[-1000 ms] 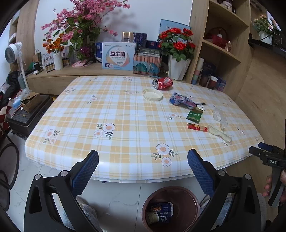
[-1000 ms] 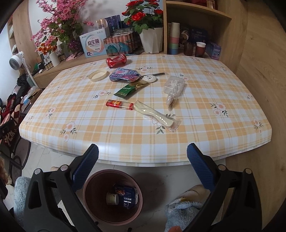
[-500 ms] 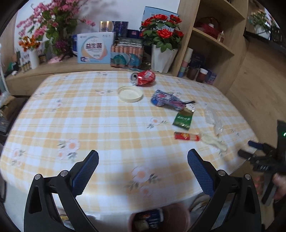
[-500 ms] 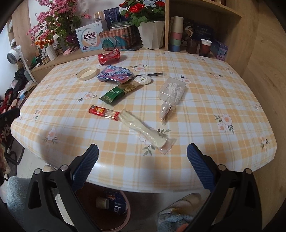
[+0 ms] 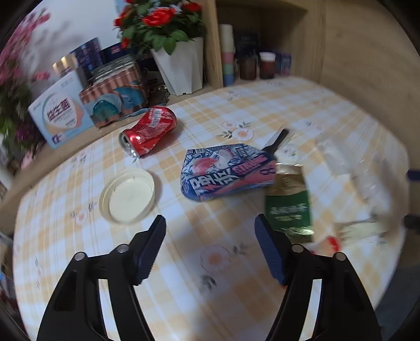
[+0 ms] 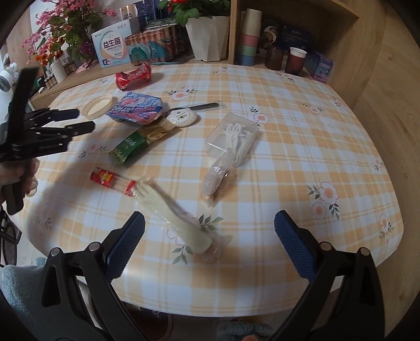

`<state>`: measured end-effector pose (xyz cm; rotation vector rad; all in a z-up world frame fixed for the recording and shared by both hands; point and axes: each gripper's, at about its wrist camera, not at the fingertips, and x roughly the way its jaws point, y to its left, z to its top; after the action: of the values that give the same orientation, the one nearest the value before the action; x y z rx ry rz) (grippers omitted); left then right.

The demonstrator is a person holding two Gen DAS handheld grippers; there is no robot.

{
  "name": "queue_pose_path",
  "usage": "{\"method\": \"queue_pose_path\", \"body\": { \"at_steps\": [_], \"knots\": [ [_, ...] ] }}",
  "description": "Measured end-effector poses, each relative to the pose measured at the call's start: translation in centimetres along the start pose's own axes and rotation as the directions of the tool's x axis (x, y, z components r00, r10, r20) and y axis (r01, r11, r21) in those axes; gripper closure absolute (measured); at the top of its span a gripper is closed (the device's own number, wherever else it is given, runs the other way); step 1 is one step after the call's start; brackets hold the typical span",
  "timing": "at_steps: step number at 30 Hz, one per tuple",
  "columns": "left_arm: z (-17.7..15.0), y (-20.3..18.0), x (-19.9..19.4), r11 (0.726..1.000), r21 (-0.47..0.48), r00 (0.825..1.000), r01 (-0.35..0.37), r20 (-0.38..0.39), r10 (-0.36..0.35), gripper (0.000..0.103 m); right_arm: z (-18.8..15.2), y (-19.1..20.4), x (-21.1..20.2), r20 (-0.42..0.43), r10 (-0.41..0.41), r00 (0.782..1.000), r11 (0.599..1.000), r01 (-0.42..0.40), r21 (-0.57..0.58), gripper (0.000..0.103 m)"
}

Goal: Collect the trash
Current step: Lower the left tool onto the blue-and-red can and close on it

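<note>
Left tool [image 5: 210, 233] spread, holding nothing, over the table [image 5: 328, 110] near the cream lid [image 5: 127, 195] and blue snack wrapper [image 5: 225, 171]; crushed red can [image 5: 149, 129] toward the far edge; green packet [image 5: 287, 207] just right; right tool [image 6: 210, 230] spread, empty, above the white wrapped stick [image 6: 173, 212] by the near edge.

You're in a home: flowered checked cloth on the counter [image 6: 288, 110], potted roses [image 5: 168, 23], wooden shelves [image 6: 302, 31] with cups.
</note>
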<state>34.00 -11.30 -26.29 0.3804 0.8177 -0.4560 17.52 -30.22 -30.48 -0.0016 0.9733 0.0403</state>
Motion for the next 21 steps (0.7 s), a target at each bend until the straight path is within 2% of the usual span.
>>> {"method": "queue_pose_path", "body": {
  "at_steps": [4, 11, 17, 18, 19, 20, 21],
  "knots": [
    [1.3, -1.0, 2.3, 0.991, 0.128, 0.999, -0.048, 0.024, 0.045, 0.037, 0.6, -0.9, 0.9, -0.010, -0.001, 1.000, 1.000, 0.001, 0.010, 0.006],
    [2.8, -1.8, 5.3, 0.977, 0.210, 0.999, -0.038, 0.020, 0.034, 0.037, 1.3, -2.1, 2.2, -0.025, 0.031, 0.999, 0.999, -0.031, 0.032, 0.006],
    [2.7, -3.9, 6.6, 0.939, 0.337, 0.998, -0.064, 0.024, 0.059, 0.037, 1.7, -2.6, 2.9, -0.025, 0.046, 0.999, 0.998, -0.045, 0.039, 0.006],
    [2.9, -3.9, 6.7, 0.940, 0.336, 0.998, -0.055, 0.022, 0.051, 0.046, 1.7, -2.7, 3.0, -0.026, 0.046, 0.999, 0.998, -0.045, 0.041, 0.006],
    [3.1, -3.9, 6.9, 0.942, 0.330, 0.998, -0.059, 0.021, 0.056, 0.060, 1.7, -2.8, 3.1, -0.027, 0.047, 0.999, 0.998, -0.046, 0.045, 0.006],
    [3.4, -3.7, 6.8, 0.943, 0.324, 0.997, -0.071, 0.036, 0.062, 0.066, 1.7, -2.8, 3.2, -0.027, 0.048, 0.998, 0.998, -0.047, 0.047, 0.006],
    [3.5, -3.6, 6.5, 0.946, 0.318, 0.997, -0.064, 0.051, 0.050, 0.077, 1.7, -2.9, 3.2, -0.027, 0.050, 0.998, 0.998, -0.048, 0.049, 0.006]
  ]
}}
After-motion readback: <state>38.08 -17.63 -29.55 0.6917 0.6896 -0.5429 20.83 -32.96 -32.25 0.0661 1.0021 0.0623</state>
